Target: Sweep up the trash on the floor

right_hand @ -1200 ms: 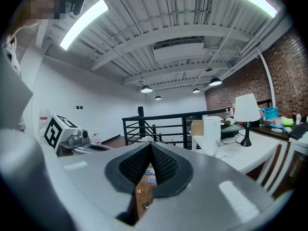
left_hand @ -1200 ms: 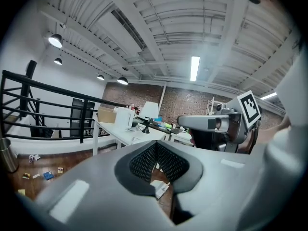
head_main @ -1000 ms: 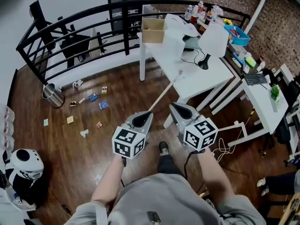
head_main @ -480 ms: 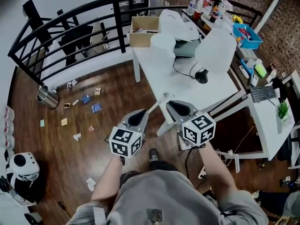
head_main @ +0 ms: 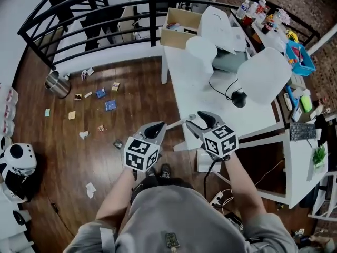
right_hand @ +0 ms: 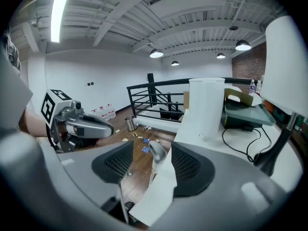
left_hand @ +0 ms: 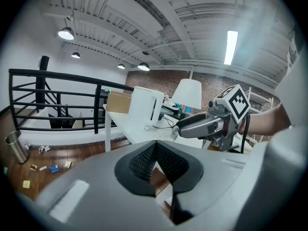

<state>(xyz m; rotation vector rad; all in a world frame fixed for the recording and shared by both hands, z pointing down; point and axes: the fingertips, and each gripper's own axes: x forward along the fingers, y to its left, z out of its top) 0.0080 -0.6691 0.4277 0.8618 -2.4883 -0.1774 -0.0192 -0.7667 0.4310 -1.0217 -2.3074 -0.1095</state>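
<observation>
Right gripper (head_main: 192,122) jaws have just been opening around the handle tip (right_hand: 156,150); left gripper (head_main: 157,127) jaws stay together.

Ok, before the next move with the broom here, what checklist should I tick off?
1. Left gripper shut on the broom handle: ok.
2. Right gripper gripping the handle's top end: not ok. Its jaws have just been opening, and the end sits between them unpressed.
3. Trash in sight on the floor, near the bin: ok.
4. Handle clear of the table: cannot tell. Its end lies close by the table's corner.
5. Broom head down on the floor: cannot tell, it is hidden.
</observation>
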